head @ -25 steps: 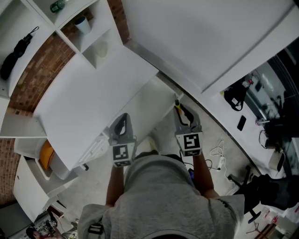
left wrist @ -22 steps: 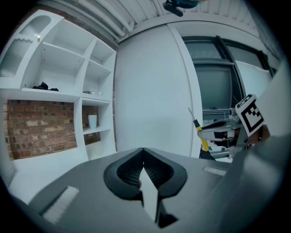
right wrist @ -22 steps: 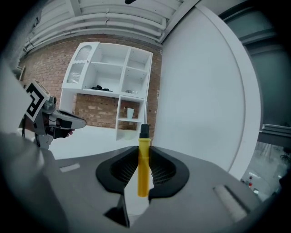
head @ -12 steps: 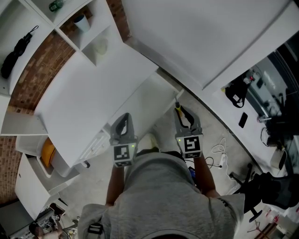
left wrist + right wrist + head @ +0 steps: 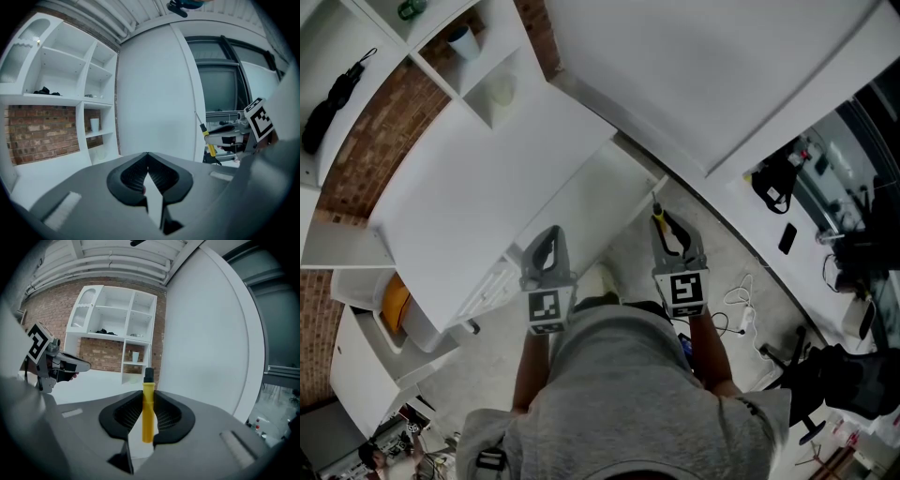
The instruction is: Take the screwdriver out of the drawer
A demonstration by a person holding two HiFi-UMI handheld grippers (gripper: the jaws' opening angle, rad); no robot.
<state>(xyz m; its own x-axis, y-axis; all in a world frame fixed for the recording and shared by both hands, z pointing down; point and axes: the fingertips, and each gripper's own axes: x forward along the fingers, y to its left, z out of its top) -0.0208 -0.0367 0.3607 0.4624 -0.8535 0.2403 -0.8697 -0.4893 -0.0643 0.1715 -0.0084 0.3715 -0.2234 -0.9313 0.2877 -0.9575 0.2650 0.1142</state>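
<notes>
My right gripper [image 5: 667, 225] is shut on a screwdriver [image 5: 657, 221] with a yellow handle and a thin metal shaft that points away from me. In the right gripper view the yellow handle [image 5: 148, 414] stands upright between the ribbed pads, with the black collar above them. The left gripper [image 5: 546, 238] hovers beside it, shut with nothing in it; its pads [image 5: 155, 174] meet at the tip. A white drawer [image 5: 586, 214] juts out under the white counter [image 5: 478, 183], just ahead of both grippers. From the left gripper view, the right gripper [image 5: 224, 136] shows with the screwdriver [image 5: 208, 140].
White shelves hold a cup [image 5: 467, 44] and a black item [image 5: 333, 94] against a brick wall. An orange thing [image 5: 394, 305] lies in a bin at the left. Cables [image 5: 741, 309] lie on the floor, and a black bag [image 5: 773, 183] sits on the right desk.
The right gripper with the screwdriver has shifted slightly. The left gripper has kept still.
</notes>
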